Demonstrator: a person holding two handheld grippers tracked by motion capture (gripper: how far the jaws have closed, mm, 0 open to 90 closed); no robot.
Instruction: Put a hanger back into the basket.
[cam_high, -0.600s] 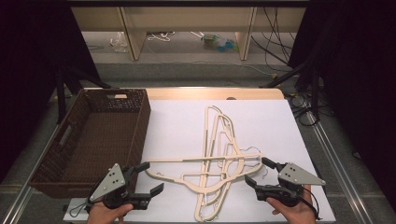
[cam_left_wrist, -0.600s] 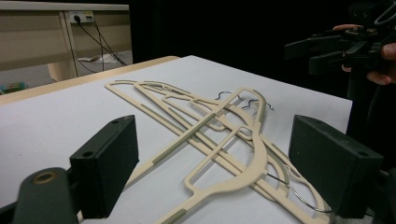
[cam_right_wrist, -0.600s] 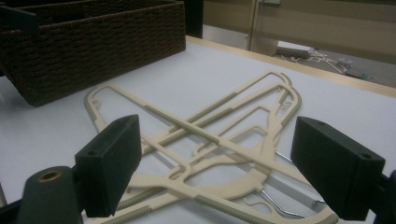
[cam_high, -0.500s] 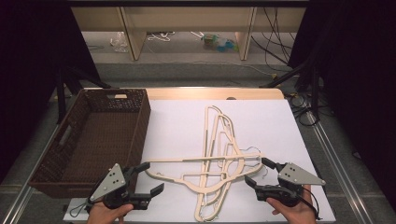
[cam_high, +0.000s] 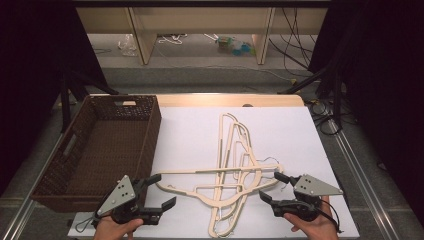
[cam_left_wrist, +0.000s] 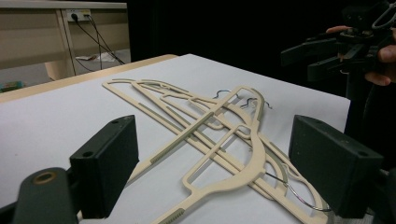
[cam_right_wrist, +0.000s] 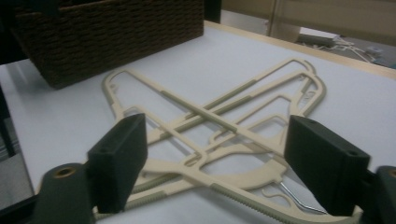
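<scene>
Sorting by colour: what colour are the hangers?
Cream hangers, clearest in the right gripper view.

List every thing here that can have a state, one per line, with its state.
Left gripper: open, holding nothing, near the table's front edge.
Right gripper: open, holding nothing, beside the hangers' hooks.
Hangers: lying flat in a crossed pile on the white table, not gripped.
Basket: upright, empty, at the table's left.
</scene>
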